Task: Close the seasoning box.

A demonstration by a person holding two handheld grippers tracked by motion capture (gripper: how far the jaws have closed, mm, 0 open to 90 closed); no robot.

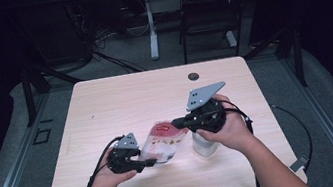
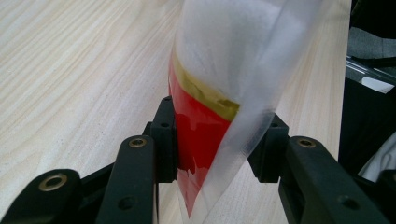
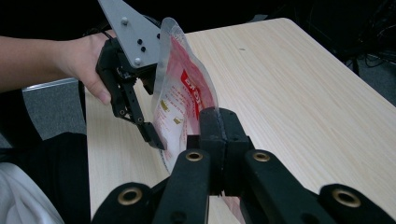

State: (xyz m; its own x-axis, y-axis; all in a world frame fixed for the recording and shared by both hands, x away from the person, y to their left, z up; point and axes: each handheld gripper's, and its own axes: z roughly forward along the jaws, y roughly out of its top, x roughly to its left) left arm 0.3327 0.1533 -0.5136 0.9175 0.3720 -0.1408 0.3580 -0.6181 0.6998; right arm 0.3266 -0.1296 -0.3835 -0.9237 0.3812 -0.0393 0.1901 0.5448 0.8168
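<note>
High view: wood table [image 1: 120,101], person's forearms in from 6 o'clock. A clear plastic bag [image 1: 162,142] with red print is held up between both grippers, near the table's front middle. Left gripper [image 1: 151,162] sits at the bag's 7 o'clock corner, left hand [image 1: 109,176] behind it. Right gripper [image 1: 177,121] comes in at the bag's 2 o'clock edge, right hand [image 1: 228,127] wrapped round its body, grey plate [image 1: 203,94] on top. A whitish container [image 1: 204,145] stands on the table under the right hand, mostly hidden; can't tell what it is. Small dark hole [image 1: 193,76] in the tabletop at 12 o'clock. Chair [image 1: 209,10] and desk leg [image 1: 150,25] on the floor beyond.

Left gripper view: jaws pinch the bag [image 2: 224,93] from both sides, frosted film with a red panel and a yellow band squeezed between the pads [image 2: 164,135]. Bag runs up toward 12 o'clock, off the table [image 2: 70,70].

Right gripper view: jaws are pressed together on the bag's near edge, no gap showing. Bag [image 3: 182,100] stands upright, red label and small print facing the camera. Left gripper [image 3: 158,140] is at 10 o'clock, clamped on the bag's far lower edge, left hand [image 3: 81,65] behind it. Table [image 3: 303,93] stretches off toward 2 o'clock.
</note>
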